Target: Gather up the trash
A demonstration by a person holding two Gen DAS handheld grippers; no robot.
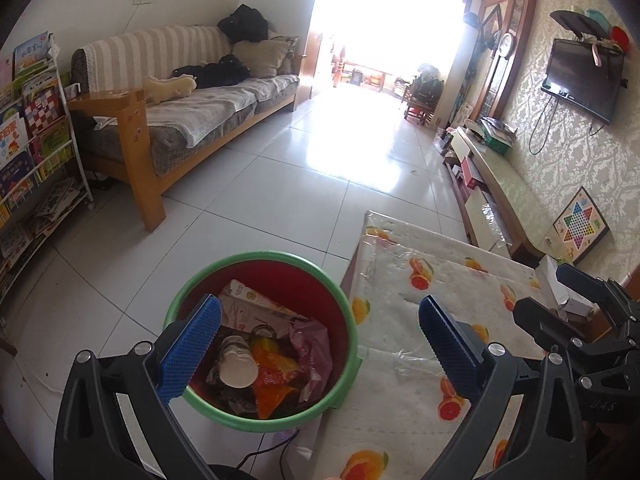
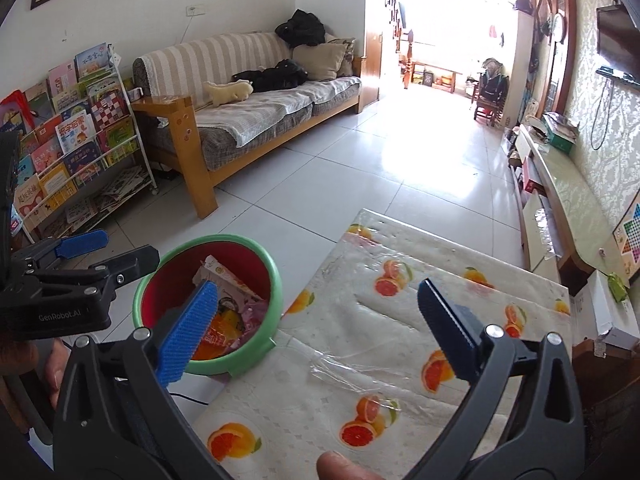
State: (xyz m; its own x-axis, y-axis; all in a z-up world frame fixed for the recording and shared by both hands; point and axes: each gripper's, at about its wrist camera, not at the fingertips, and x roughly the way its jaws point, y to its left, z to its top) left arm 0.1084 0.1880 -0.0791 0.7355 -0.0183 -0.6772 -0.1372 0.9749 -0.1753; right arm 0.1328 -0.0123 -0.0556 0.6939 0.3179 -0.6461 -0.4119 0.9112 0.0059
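Observation:
A red bin with a green rim (image 1: 352, 320) (image 2: 276, 276) stands on the floor against the table's left edge. Inside lie trash items: a white paper cup (image 1: 238, 368), an orange wrapper (image 1: 272, 380) (image 2: 218, 334), a pink bag (image 1: 316, 348) and a printed carton (image 1: 252, 300). My left gripper (image 1: 320, 352) hangs open above the bin and table edge, with nothing between its blue pads. My right gripper (image 2: 320, 328) is open too, empty, over the table near the bin. The left gripper (image 2: 104, 252) shows at the left of the right wrist view, the right gripper (image 1: 560, 292) at the right of the left wrist view.
The table (image 1: 400, 420) (image 2: 360, 344) wears a fruit-print cloth under clear plastic. A wooden sofa (image 1: 180, 120), a book rack (image 1: 36, 152), a low TV bench (image 1: 504, 184) and white boxes (image 2: 604, 312) ring the tiled floor (image 1: 300, 180). A fingertip (image 2: 340, 466) shows below.

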